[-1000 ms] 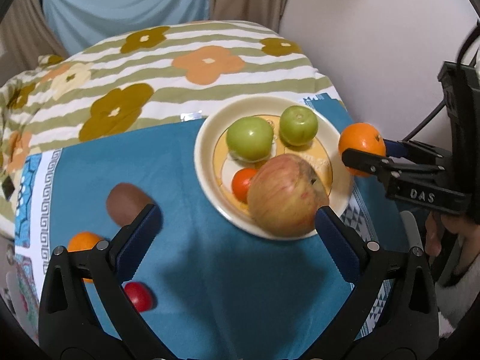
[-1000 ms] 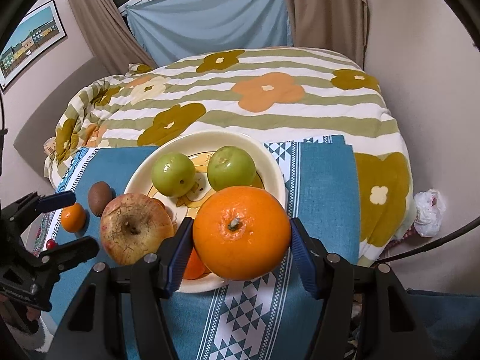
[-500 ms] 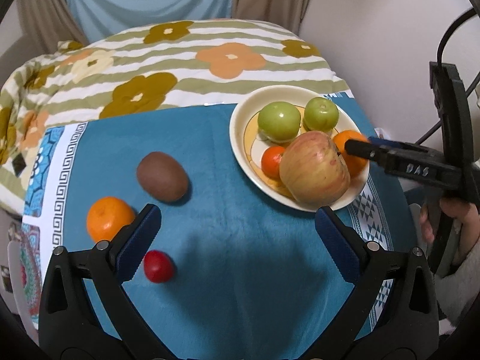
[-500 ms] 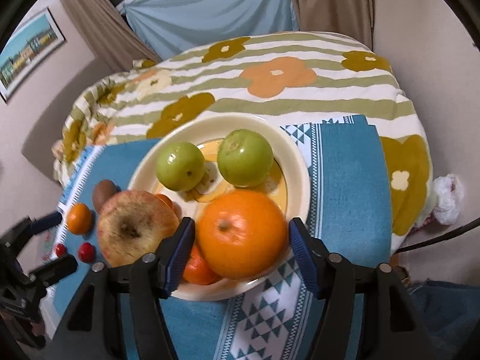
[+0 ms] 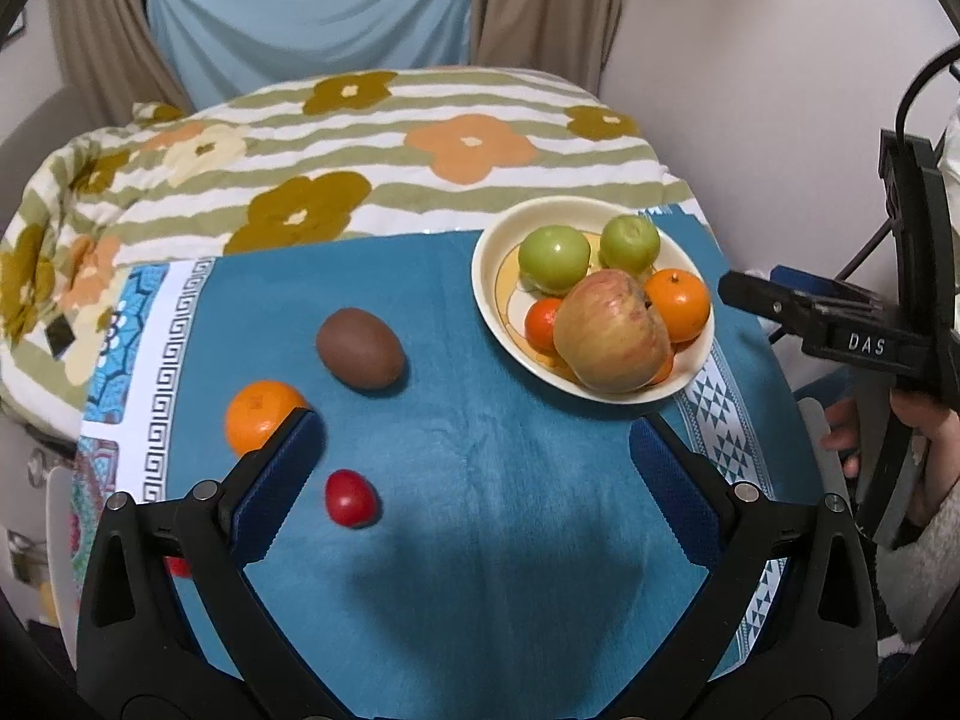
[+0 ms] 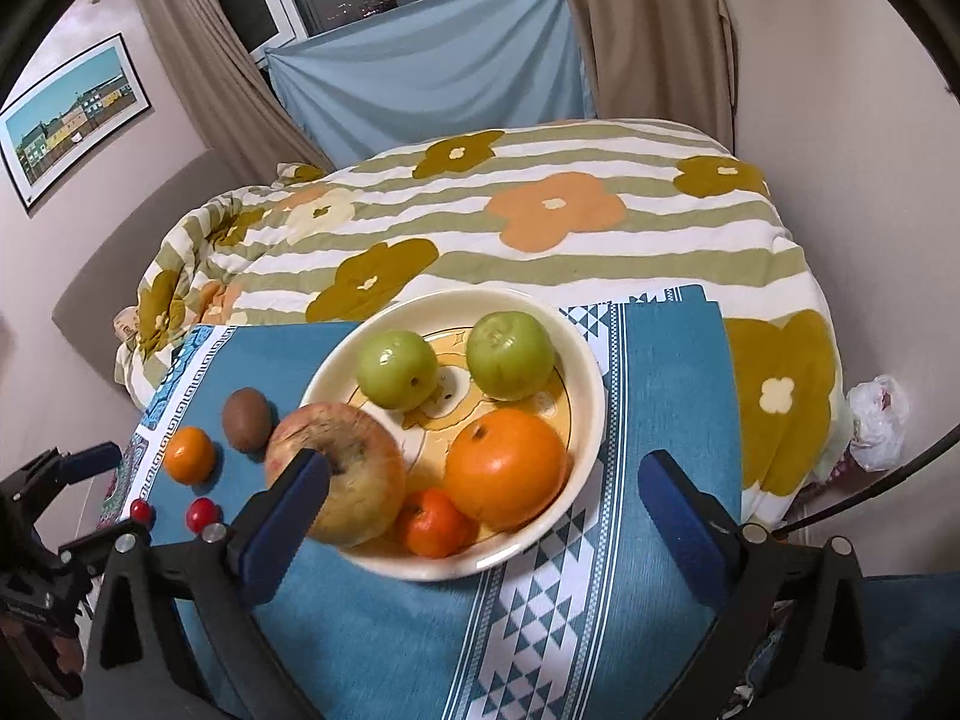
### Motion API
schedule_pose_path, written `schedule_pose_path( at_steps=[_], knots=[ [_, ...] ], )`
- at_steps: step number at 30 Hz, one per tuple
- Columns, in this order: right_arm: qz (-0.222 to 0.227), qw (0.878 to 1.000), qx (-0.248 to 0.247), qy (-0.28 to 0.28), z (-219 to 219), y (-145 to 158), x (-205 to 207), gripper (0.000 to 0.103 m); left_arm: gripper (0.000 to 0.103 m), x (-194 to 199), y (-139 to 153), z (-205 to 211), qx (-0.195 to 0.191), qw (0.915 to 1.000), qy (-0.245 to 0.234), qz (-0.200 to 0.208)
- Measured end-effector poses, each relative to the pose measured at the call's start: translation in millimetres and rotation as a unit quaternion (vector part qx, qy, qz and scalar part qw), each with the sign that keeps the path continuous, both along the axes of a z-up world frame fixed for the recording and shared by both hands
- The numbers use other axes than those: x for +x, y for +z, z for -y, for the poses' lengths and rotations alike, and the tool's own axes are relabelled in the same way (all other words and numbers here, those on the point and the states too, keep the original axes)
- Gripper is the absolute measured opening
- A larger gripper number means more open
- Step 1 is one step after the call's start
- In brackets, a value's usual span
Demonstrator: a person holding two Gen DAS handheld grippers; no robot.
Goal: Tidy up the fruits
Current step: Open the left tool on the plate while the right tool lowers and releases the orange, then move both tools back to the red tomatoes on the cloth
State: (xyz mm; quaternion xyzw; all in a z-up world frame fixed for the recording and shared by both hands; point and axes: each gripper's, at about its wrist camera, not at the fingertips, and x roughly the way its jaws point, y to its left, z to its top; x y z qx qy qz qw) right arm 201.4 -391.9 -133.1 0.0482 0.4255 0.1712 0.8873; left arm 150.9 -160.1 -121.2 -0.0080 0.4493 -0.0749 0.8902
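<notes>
**Orange in the bowl, both claws empty**

The kiwi (image 5: pixel 360 349) lies on its side on the blue cloth (image 5: pixel 480 510), its long axis running from the upper left to the lower right in the left wrist view. The large apple (image 6: pixel 336 471) rests tilted against the near left rim of the bowl (image 6: pixel 591 384), its stem hollow turned toward the right wrist camera. The big orange (image 6: pixel 506 467) sits with its stem end up and slightly toward the back.

The cream bowl holds two green apples (image 6: pixel 397 368) side by side at the back, the big orange at the front right, the large apple at the front left, and a small mandarin (image 6: pixel 433 523) wedged between those two at the near rim. Outside the bowl, on the cloth, are the kiwi, a loose mandarin (image 5: pixel 263 415) just beside it, and two small red fruits (image 6: pixel 201 514) near the cloth's left edge.

The right claw (image 6: pixel 486 516) has just been opening and now stands spread wide, with nothing pressed between its pads; the big orange lies in the bowl ahead of it, free of both fingers. The left claw (image 5: pixel 474 456) is also spread wide and empty, held over the cloth, its left finger in front of the loose mandarin.
</notes>
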Motion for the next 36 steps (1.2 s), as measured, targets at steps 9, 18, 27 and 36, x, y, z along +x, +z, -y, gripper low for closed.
schedule_pose_path(
  at_steps=[9,18,27,36],
  knots=[
    [-0.002,0.999,-0.002,0.035,-11,21,-23,0.103,0.103,-29,26,-30,-0.006,0.9989,0.041,0.024],
    [0.036,0.993,-0.027,0.113,-69,40,-49,0.103,0.103,-63,27,-85,-0.010,0.9924,0.120,0.026],
    [0.017,0.986,-0.037,0.161,-133,14,-55,0.103,0.103,-85,-3,-134,-0.003,0.9828,0.184,0.006],
    [-0.032,0.982,-0.052,0.178,-183,-33,-51,0.103,0.096,-88,-54,-160,-0.004,0.9774,0.210,-0.026]
  ],
)
